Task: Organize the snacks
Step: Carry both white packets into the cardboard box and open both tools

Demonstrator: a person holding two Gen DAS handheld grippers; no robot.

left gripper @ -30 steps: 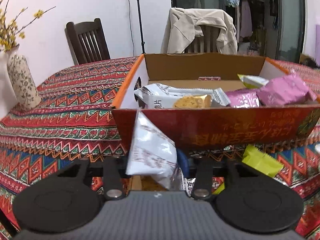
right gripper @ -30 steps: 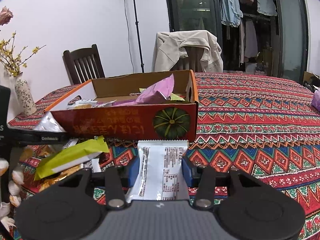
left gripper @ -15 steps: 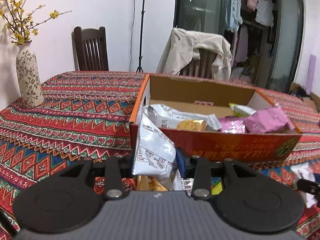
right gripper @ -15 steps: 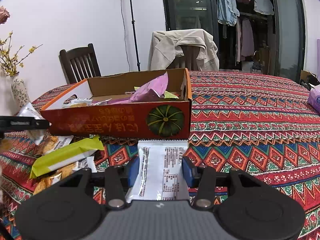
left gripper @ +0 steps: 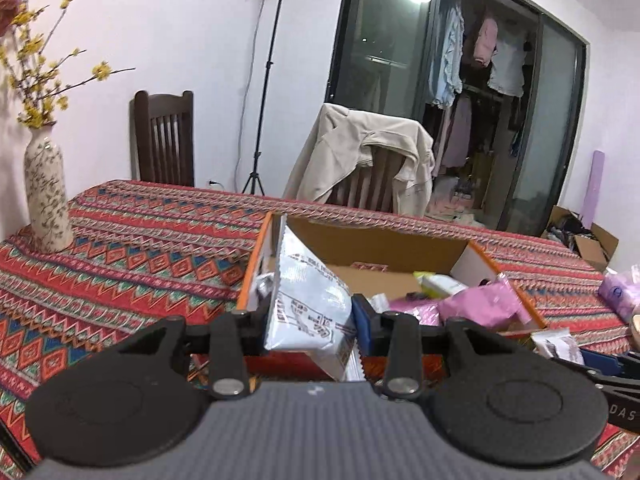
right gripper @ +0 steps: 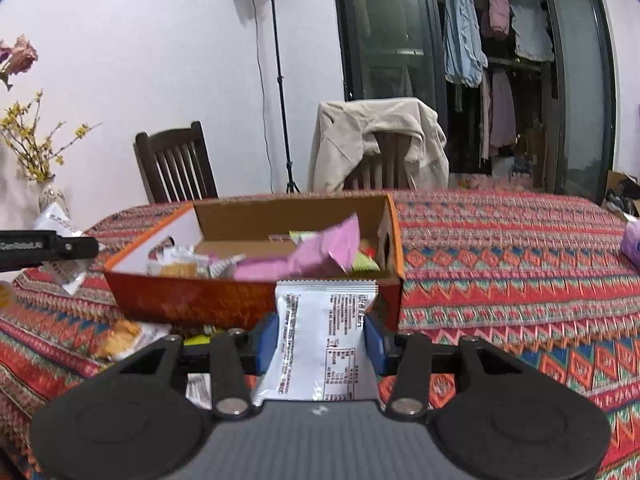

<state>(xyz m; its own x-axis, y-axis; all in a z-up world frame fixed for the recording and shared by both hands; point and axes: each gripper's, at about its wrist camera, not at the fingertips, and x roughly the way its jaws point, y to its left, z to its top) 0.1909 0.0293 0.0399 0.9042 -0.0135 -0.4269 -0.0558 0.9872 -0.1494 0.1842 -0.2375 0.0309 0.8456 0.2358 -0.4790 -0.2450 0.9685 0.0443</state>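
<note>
Left gripper (left gripper: 310, 316) clamped on a silvery white snack packet (left gripper: 306, 304), tilted, top corner leaning over the left end wall of the open cardboard box (left gripper: 472, 258). Raised above the tabletop (left gripper: 132, 240), just in front of the box's near wall.

Right gripper (right gripper: 320, 338) clenched on a second white packet (right gripper: 322, 344) with black print, upright between the blue pads (right gripper: 374, 344), just before the near right corner of the box (right gripper: 256, 300).

Inside the box: a pink bag (right gripper: 312, 258) propped toward the right end, a light green packet (right gripper: 364, 262) beside it, a cracker packet (right gripper: 180, 268) and crinkled silver wrappers toward the left end.

On the tabletop, ahead of the box's near wall on the left: an orange-brown snack packet (right gripper: 118, 336), loose, apart from both grippers.

At the far left corner of the tabletop: a patterned vase (left gripper: 46, 196) with yellow-flowered twigs. Near the right edge: a pale purple bag (left gripper: 620, 294).

Behind the tabletop: a dark wooden chair (left gripper: 164, 140), another draped with a beige jacket (left gripper: 360, 160), a light stand (right gripper: 276, 80).
</note>
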